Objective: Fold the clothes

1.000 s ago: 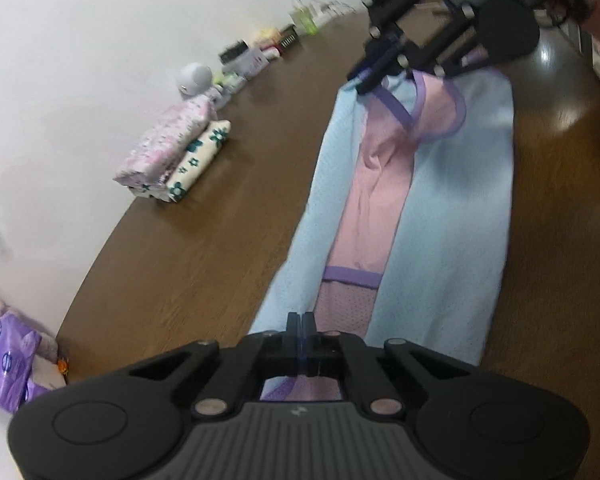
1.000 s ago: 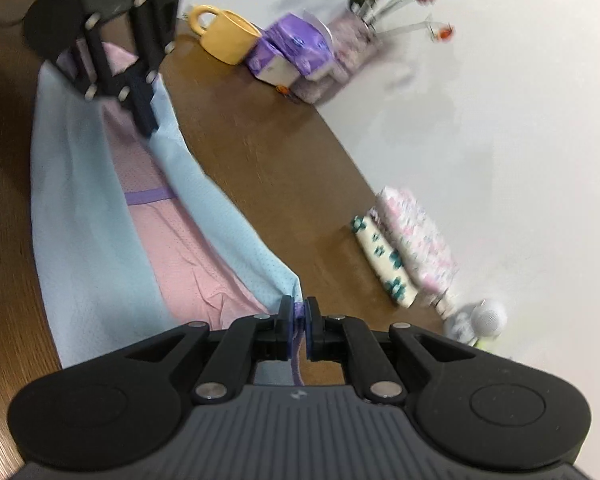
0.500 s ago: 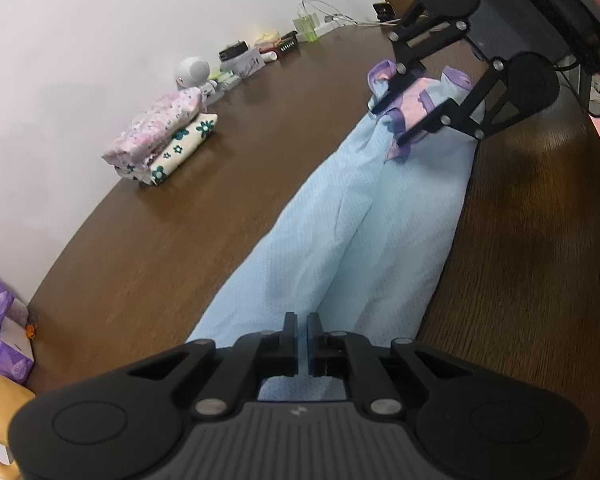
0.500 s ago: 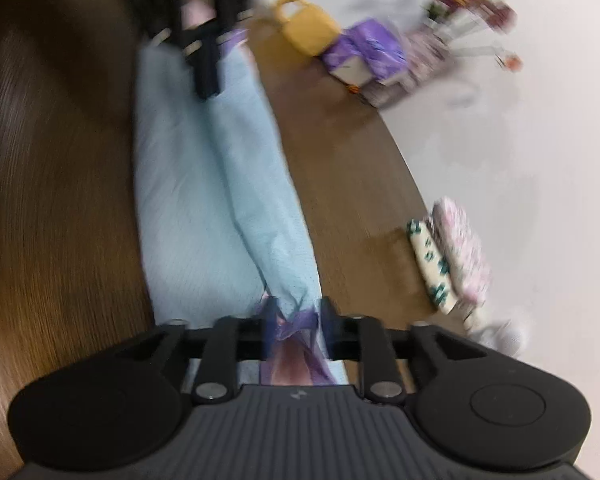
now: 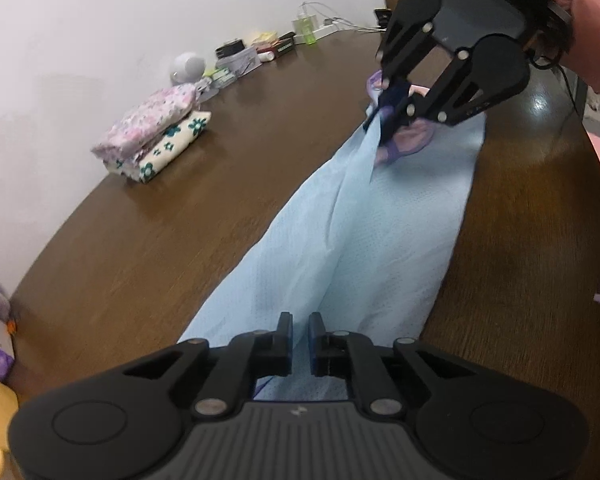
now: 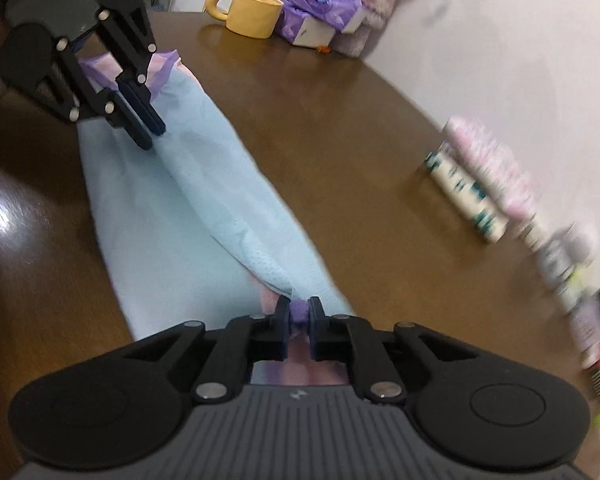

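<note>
A light blue garment (image 5: 380,240) with pink and purple trim lies lengthwise on the brown table (image 5: 180,208). Its far side is folded over the middle, and a raised ridge runs between the two grippers. My left gripper (image 5: 300,320) pinches the blue fold at one end, jaws a narrow gap apart. From the right wrist the left gripper (image 6: 150,136) sits at the top of that ridge on the garment (image 6: 148,216). My right gripper (image 6: 299,308) is shut on the bunched purple hem at the other end. The left wrist view has the right gripper (image 5: 380,120) lifting that hem.
Two folded floral garments (image 5: 156,136) are stacked near the wall. Small clutter (image 5: 240,56) and a white round device (image 5: 186,66) line the table's far edge. A yellow mug (image 6: 252,18) and purple tissue packs (image 6: 320,16) stand at one end. A person's pink sleeve (image 5: 580,20) is behind the right gripper.
Both grippers carried the blue side across the garment, covering the pink middle panel. The jaws of both now stand slightly wider than a second ago.
</note>
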Demonstrator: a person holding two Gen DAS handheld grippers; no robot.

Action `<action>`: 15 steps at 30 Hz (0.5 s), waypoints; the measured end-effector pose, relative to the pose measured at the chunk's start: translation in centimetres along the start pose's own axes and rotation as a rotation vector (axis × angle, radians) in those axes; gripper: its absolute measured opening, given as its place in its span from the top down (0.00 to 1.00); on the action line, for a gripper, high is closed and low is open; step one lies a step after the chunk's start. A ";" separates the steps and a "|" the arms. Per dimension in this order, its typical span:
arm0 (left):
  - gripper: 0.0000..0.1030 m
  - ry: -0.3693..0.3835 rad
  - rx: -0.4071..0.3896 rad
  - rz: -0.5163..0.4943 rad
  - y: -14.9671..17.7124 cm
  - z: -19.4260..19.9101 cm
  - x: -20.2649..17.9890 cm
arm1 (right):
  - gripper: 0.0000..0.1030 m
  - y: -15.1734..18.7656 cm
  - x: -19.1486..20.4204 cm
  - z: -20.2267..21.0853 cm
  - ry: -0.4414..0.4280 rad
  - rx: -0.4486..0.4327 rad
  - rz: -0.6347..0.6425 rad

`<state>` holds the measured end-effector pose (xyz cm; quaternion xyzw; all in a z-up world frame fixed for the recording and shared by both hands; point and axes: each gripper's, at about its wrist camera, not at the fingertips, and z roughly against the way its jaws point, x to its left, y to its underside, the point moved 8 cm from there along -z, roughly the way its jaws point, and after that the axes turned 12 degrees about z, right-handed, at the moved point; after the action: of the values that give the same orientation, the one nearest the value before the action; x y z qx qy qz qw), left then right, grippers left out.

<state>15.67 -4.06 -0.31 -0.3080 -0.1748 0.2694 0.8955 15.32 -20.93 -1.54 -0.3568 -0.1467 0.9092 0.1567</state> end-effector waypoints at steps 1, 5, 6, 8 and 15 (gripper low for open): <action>0.95 0.001 0.004 0.005 0.1 -0.1 0.0 | 0.93 -0.1 0.5 -0.1 0.030 0.012 0.063; 0.95 0.006 0.018 0.023 0.7 -0.3 0.2 | 0.93 0.3 3.3 -1.1 0.134 0.079 0.323; 0.95 0.007 0.016 0.030 0.8 -0.2 0.3 | 0.93 0.3 4.2 -1.3 0.147 0.081 0.372; 0.94 0.010 0.009 0.044 0.9 0.1 0.5 | 0.93 0.3 5.2 -1.2 0.157 0.081 0.420; 0.91 -0.036 -0.048 0.147 1.3 2.5 3.3 | 0.85 0.5 5.9 0.1 0.138 0.065 0.387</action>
<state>16.62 -0.10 1.27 -0.3364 -0.1740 0.3356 0.8625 11.05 -19.14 -5.17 -0.4345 -0.0349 0.9000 0.0004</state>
